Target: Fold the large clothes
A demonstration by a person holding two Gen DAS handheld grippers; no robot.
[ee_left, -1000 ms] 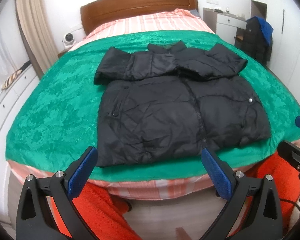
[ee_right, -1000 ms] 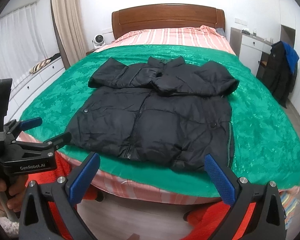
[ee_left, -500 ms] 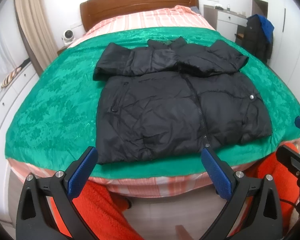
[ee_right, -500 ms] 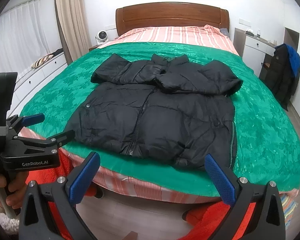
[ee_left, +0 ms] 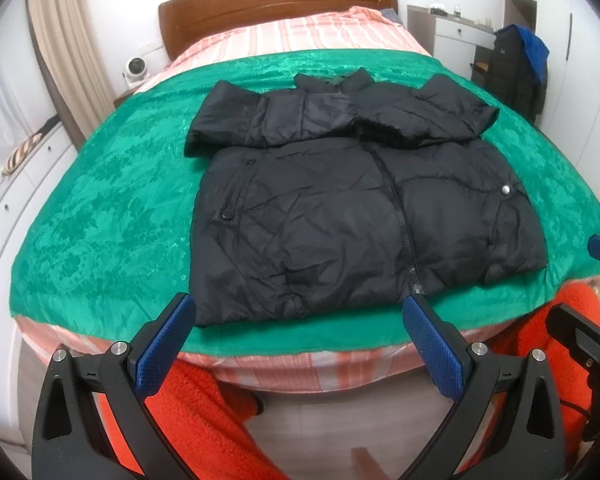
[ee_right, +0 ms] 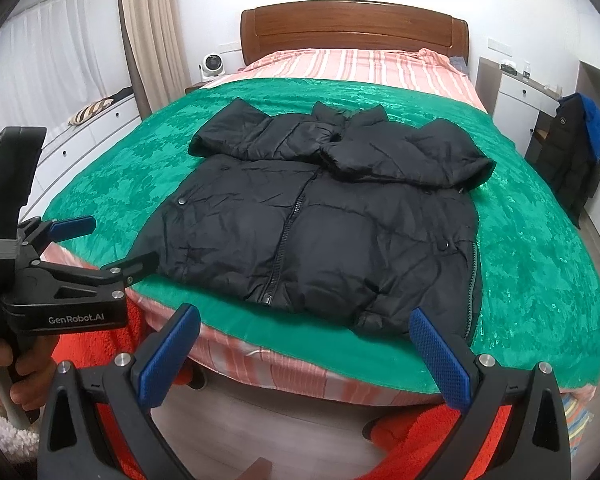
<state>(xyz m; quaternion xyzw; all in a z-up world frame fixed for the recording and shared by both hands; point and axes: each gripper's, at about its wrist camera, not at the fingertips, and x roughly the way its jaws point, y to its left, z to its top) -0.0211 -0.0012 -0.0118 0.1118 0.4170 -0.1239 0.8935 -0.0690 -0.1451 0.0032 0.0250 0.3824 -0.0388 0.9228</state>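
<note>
Both grippers are brought closer to the black puffer jacket (ee_left: 356,208) | left gripper (ee_left: 296,340) and right gripper (ee_right: 304,348) spread, empty | jacket laid on green blanket (ee_left: 112,216), sleeves folded across chest | body fold left.

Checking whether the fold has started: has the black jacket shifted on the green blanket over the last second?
No. The black jacket lies in the same spot on the green blanket, sleeves folded across its chest; only the cameras drifted slightly.
</note>
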